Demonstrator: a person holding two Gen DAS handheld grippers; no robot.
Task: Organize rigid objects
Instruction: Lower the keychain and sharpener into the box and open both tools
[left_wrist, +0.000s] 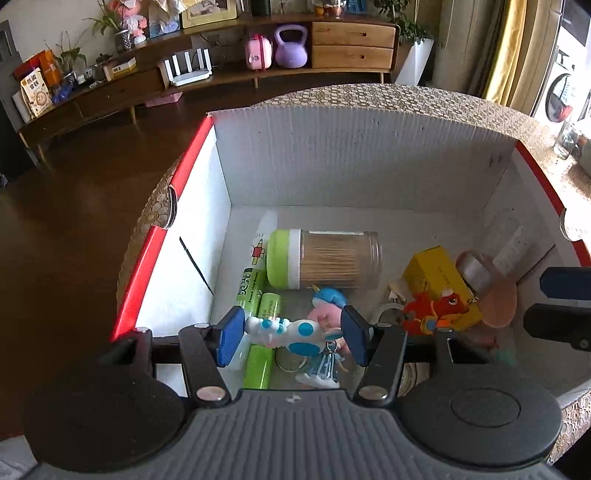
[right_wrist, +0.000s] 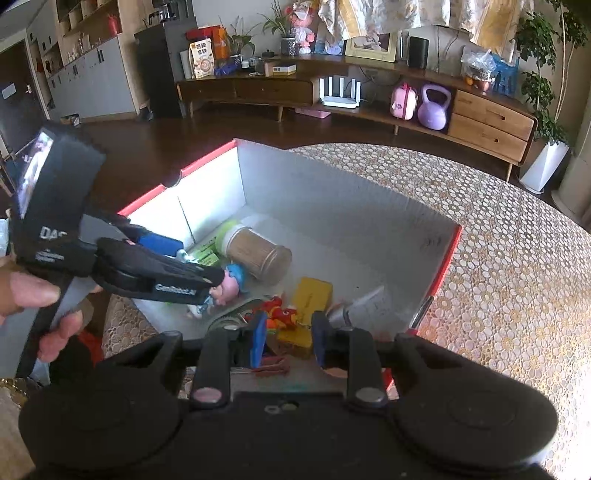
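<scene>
Gripping white-and-blue spotted toy keychain (left_wrist: 291, 332) across body, left gripper (left_wrist: 290, 338) hanging over white box (left_wrist: 332, 162). Judging it light, hard plastic, slippery; ring dangling. Right gripper (right_wrist: 288, 338) clenched, seemingly holding nothing, hovering near red toy (right_wrist: 279, 314).

The left hand-held gripper (left_wrist: 291, 334) hides part of the green batteries (left_wrist: 258, 363) and the blue-dressed figurine (left_wrist: 323, 369). The print on the yellow box (right_wrist: 308, 295) is too small to read, and the picture's edge cuts off the person's hand (right_wrist: 33, 299).
</scene>
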